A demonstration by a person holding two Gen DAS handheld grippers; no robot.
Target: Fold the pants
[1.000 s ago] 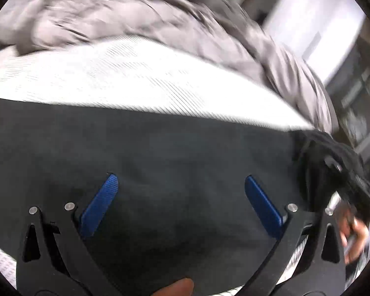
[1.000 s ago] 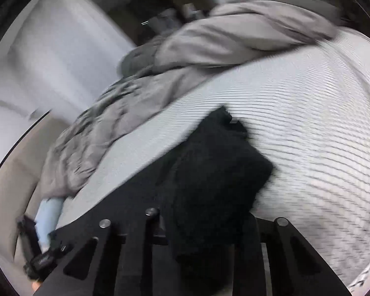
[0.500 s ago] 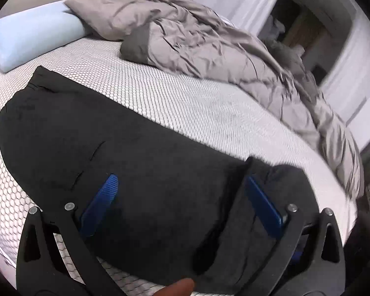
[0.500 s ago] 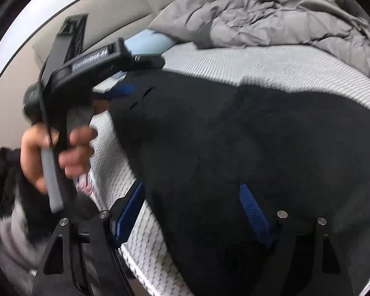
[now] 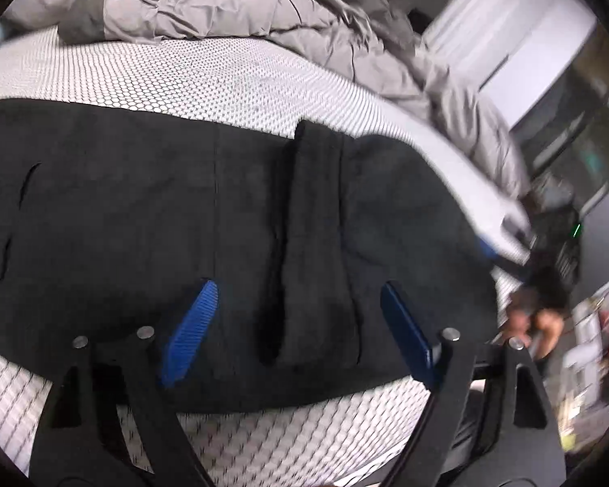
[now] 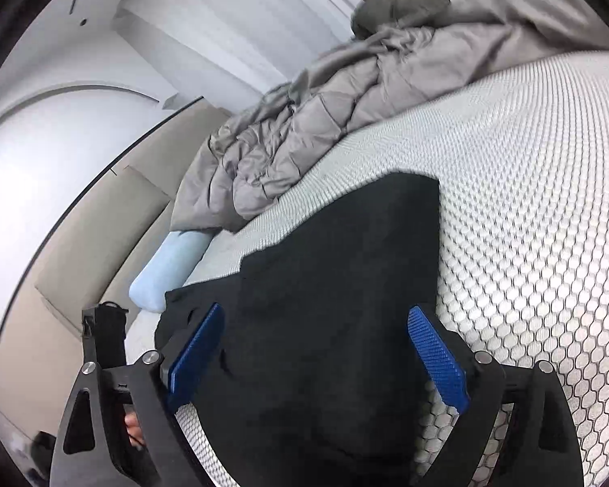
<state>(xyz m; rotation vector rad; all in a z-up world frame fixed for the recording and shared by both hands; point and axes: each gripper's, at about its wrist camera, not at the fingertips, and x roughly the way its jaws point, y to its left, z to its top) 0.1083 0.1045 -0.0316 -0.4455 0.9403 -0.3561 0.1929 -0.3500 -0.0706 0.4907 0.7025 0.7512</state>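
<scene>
Since a second ago the right gripper (image 6: pixel 316 353) has let go; both it and the left gripper (image 5: pixel 296 324) gape above the pants (image 5: pixel 182 211), the cuff apparently folded over toward 3 o'clock.

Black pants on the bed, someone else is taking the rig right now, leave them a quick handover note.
Left tongs: open, holding nothing, over the pants.
Right tongs: open, empty, over the same garment.
Pants: lying flat on the white honeycomb mattress, one end already folded over onto the rest. Grey duvet and blue pillow lie beyond them.
Done: a first fold.
Left: probably fold once more and tidy the edges.
</scene>
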